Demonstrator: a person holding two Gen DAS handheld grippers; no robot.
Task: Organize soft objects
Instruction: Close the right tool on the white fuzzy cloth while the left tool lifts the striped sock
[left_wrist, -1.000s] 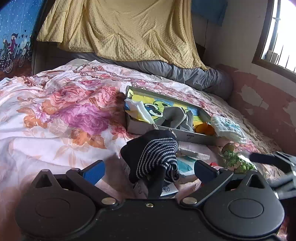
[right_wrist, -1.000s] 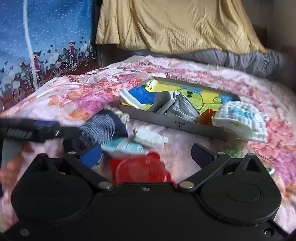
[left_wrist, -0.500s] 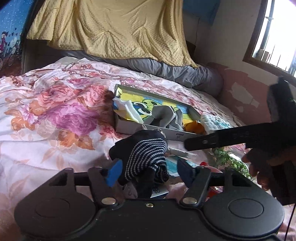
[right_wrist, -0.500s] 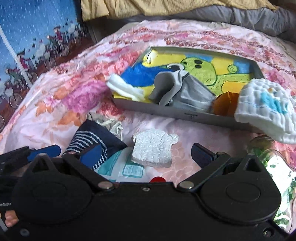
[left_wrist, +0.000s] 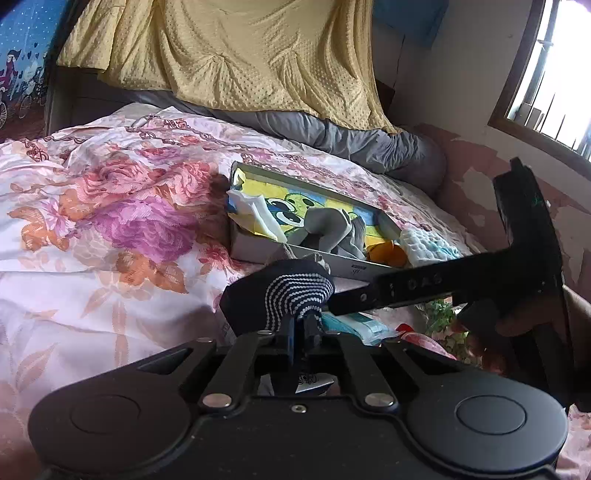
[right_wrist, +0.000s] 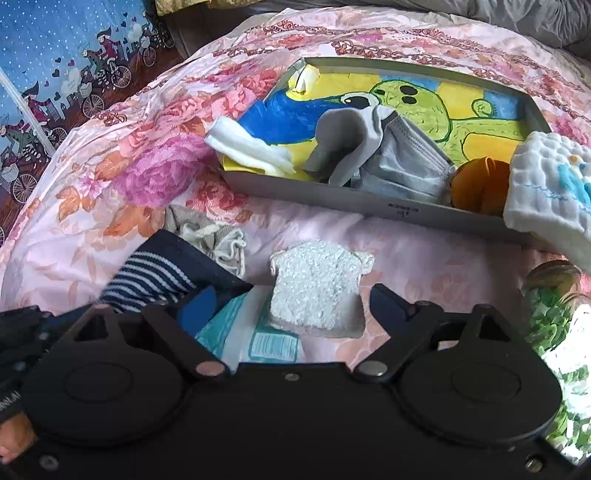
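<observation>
My left gripper is shut on a navy sock with white stripes, seen too in the right wrist view. My right gripper is open, its jaws on either side of a white bread-shaped sponge lying on the bed. Behind it a grey shallow box with a cartoon lining holds a white cloth, a grey sock, a grey face mask and an orange item. A white waffle cloth hangs over its right corner. The box also shows in the left wrist view.
A beige crumpled sock lies left of the sponge. A teal-and-white packet lies under the sponge. A jar with green leaves stands at the right. The floral bedspread covers the bed; a yellow blanket hangs behind.
My left gripper has closed on the striped sock. My right gripper has moved forward and down over the white sponge, staying open.
</observation>
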